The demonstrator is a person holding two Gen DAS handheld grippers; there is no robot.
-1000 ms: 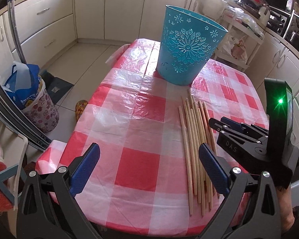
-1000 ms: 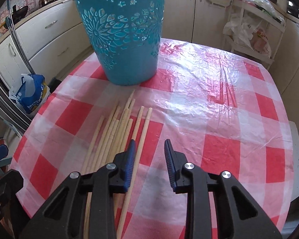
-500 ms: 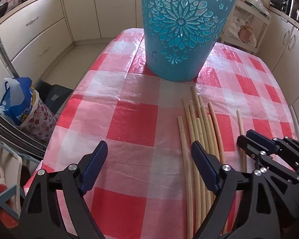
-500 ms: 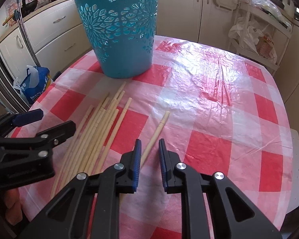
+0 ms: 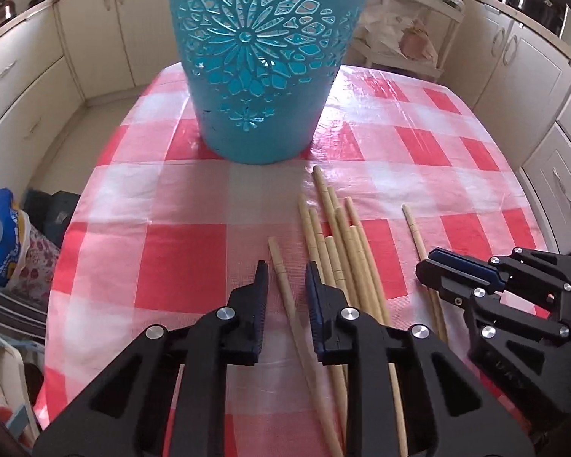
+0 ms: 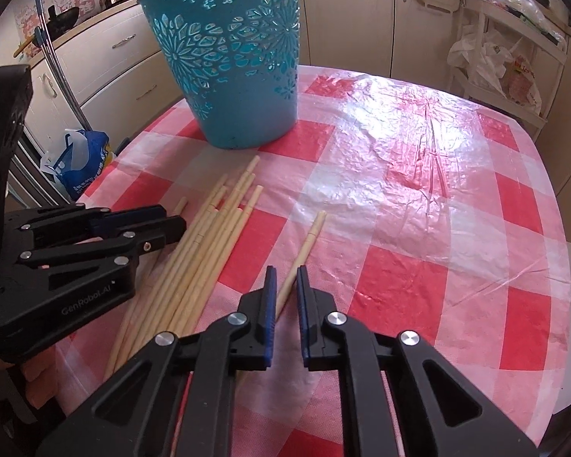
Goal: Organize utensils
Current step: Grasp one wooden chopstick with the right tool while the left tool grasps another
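Both grippers are sitting low over the checked tabletop (image 6: 418, 198), each one lined up on its own chopstick. The left gripper (image 5: 283, 276) is straddling the leftmost chopstick (image 5: 285, 289), which is lying a little apart from the main bundle of chopsticks (image 5: 342, 243); its jaws are narrowed around the stick with a small gap showing on each side, so it is not pinching yet. The right gripper (image 6: 284, 280) is doing the same with the lone chopstick (image 6: 304, 245) lying off to the right of the bundle, jaws nearly closed on it, though I cannot tell whether the pads are touching the wood. Each stick is running lengthwise between the jaws, pointing away toward the blue basket (image 6: 232, 68), which is standing upright just beyond the stick tips. My guess is that the squeeze is coming next, then a lift toward that basket.
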